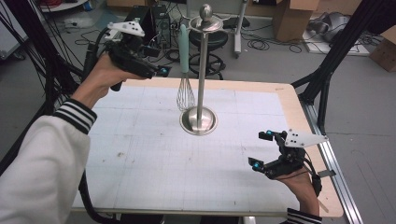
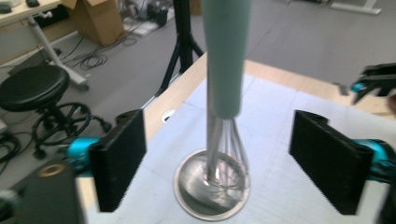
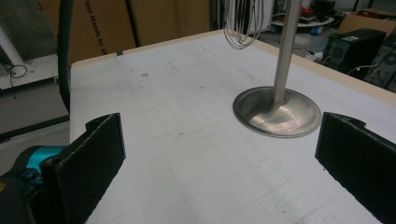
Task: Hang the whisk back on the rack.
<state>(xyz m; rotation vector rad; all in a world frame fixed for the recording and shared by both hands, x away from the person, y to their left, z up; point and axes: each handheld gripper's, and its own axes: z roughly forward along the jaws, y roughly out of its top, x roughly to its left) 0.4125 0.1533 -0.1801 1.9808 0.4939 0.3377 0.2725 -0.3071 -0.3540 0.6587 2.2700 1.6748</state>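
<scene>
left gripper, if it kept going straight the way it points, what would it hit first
Most likely the whisk: its green handle hangs dead centre ahead of the open left gripper, clear of both pads. The stand is just behind it. How near is hard to judge.

One whisk (image 1: 185, 74) with a mint-green handle is counted, hung left of centre in the high view. One steel stand (image 1: 200, 70) with a round base is seen at centre. One table (image 1: 140, 154) with a gridded mat is counted. Two handheld grippers are counted: the left gripper (image 1: 159, 71) at upper left, the right gripper (image 1: 260, 149) at lower right. One black stool (image 2: 32, 88) is seen on the floor at the left edge of the left gripper view.
</scene>
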